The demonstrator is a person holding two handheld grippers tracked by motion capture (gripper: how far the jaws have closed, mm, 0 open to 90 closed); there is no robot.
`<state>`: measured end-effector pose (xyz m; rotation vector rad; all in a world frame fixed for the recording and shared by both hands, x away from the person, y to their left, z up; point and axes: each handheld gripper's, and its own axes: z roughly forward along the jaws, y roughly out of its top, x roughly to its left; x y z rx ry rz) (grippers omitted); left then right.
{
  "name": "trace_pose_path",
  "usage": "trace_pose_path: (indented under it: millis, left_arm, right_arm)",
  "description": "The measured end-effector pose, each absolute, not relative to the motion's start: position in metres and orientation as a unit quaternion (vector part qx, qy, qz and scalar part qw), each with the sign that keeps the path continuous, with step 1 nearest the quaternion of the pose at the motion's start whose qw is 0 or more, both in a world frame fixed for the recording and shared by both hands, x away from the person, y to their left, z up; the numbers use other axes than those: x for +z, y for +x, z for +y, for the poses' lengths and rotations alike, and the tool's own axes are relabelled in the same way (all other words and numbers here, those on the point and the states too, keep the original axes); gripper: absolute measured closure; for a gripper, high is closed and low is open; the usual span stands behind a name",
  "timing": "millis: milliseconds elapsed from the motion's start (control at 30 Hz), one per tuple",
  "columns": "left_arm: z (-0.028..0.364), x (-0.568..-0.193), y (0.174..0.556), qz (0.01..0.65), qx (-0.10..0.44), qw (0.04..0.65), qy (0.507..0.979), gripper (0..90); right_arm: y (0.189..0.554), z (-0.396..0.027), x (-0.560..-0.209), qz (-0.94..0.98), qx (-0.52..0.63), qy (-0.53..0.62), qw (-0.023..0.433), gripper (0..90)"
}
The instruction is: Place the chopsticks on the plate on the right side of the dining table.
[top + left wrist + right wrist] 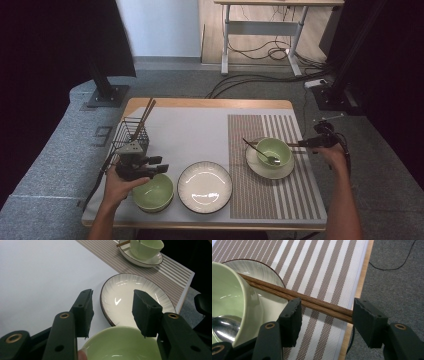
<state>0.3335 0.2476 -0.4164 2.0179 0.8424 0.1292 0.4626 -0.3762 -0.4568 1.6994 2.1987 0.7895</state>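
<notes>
At the table's left, the left hand [117, 186] comes in from the bottom edge, holding the left gripper [112, 312] level over the near green bowl [153, 192], jaws wide apart with nothing between them. Just right of that bowl lies the empty white plate [205, 187]. Farther right, a second green bowl [274, 151] with a spoon [265, 154] sits on a saucer [280, 171]. The chopsticks [297, 296] rest on the saucer's rim beside the bowl, ends passing between the right gripper [325, 315]'s open jaws; whether the pads touch them cannot be told. The right forearm reaches along the table's right edge.
</notes>
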Motion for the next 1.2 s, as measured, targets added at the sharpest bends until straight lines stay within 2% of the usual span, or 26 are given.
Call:
trace_pose_path:
  millis: [1200]
  left_arm:
    - [0.248, -0.417, 0.334, 0.343, 0.054, 0.455, 0.820, 51.1]
  right_arm:
    - [0.467, -0.391, -0.474, 0.730, 0.266, 0.621, 0.102, 33.1]
